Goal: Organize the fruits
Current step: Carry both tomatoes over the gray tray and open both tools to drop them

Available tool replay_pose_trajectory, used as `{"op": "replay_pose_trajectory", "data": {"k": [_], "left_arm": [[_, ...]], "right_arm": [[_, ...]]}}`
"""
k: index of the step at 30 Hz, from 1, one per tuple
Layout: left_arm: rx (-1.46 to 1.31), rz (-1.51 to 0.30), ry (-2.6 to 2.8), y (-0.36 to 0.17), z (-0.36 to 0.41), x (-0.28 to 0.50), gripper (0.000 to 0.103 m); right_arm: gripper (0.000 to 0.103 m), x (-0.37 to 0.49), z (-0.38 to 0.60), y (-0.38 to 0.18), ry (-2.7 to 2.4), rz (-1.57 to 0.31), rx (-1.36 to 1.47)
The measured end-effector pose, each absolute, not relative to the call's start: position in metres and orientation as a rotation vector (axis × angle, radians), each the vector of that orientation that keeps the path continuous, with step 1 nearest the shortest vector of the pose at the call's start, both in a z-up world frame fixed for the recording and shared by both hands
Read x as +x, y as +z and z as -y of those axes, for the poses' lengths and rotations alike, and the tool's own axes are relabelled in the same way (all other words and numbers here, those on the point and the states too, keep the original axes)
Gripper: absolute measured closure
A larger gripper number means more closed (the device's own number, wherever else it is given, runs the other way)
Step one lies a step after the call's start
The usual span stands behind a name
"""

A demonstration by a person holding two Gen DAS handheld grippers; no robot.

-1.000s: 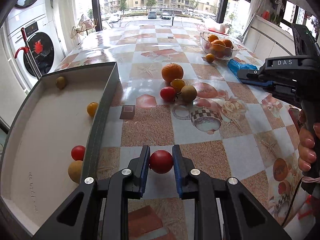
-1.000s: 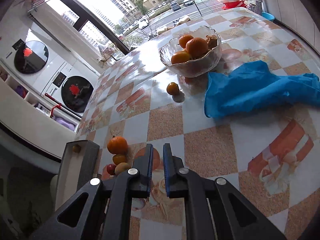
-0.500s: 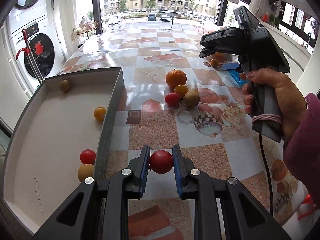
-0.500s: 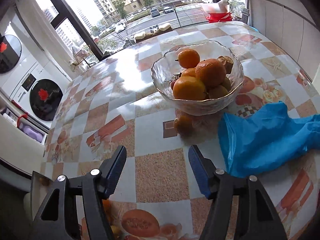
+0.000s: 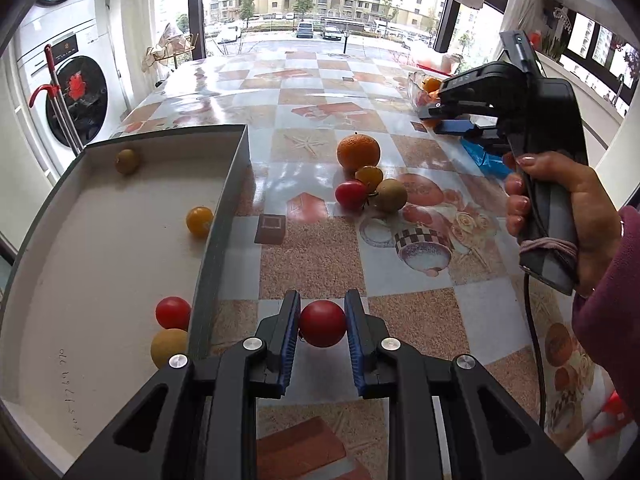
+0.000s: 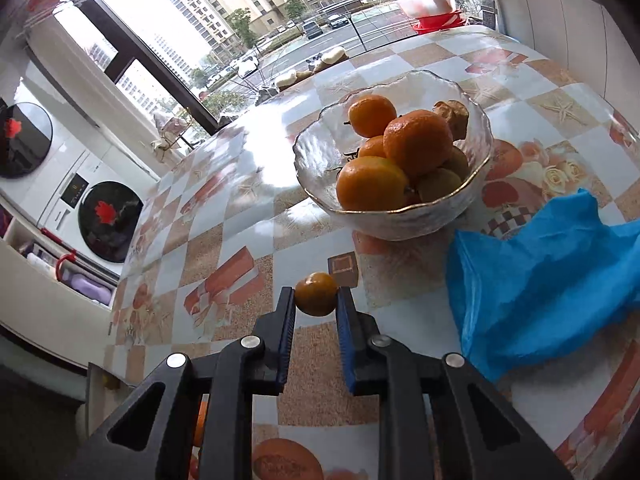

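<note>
My left gripper [image 5: 322,312] is shut on a red tomato [image 5: 322,323], held just right of the grey tray [image 5: 218,216]. The tray holds a red tomato [image 5: 173,312], a tan fruit [image 5: 168,347], a yellow fruit [image 5: 199,221] and an olive fruit [image 5: 127,161]. An orange [image 5: 358,151], a red tomato [image 5: 350,194], a small yellow fruit [image 5: 369,176] and a brown fruit [image 5: 390,195] lie together on the table. My right gripper [image 6: 316,300] is shut on a small orange fruit [image 6: 316,294] in front of the glass bowl [image 6: 400,224] of oranges; it also shows in the left wrist view [image 5: 440,114].
A blue cloth [image 6: 548,276] lies right of the bowl. Washing machines [image 5: 76,96] stand beyond the table's left edge. A red basin [image 6: 438,20] sits at the far end by the window. The patterned tablecloth [image 5: 320,256] covers the table.
My right gripper moved forward to the small orange fruit in front of the bowl and closed on it. My left gripper kept its hold on the red tomato, nearly still.
</note>
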State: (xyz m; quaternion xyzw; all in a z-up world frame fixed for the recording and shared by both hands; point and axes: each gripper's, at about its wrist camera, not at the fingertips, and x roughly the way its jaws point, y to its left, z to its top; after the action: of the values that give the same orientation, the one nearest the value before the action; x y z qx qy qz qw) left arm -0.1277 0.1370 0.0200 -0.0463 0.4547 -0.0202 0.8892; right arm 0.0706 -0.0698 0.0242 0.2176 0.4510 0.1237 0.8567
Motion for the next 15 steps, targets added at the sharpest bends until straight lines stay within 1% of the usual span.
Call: {"op": "replay_pose_trajectory", "data": {"k": [8,15], "left_arm": [[-0.142,-0.901,-0.032,0.04,-0.148,-0.14,0.079],[-0.126,-0.875,0.039,0.057,-0.167,-0.153,0.079]], "right_arm": [[0.081,0.001,0.096,0.033,0.361,-0.993,0.484],[0.081,-0.05,0.068,0.027,0.416,-1.037,0.392]]}}
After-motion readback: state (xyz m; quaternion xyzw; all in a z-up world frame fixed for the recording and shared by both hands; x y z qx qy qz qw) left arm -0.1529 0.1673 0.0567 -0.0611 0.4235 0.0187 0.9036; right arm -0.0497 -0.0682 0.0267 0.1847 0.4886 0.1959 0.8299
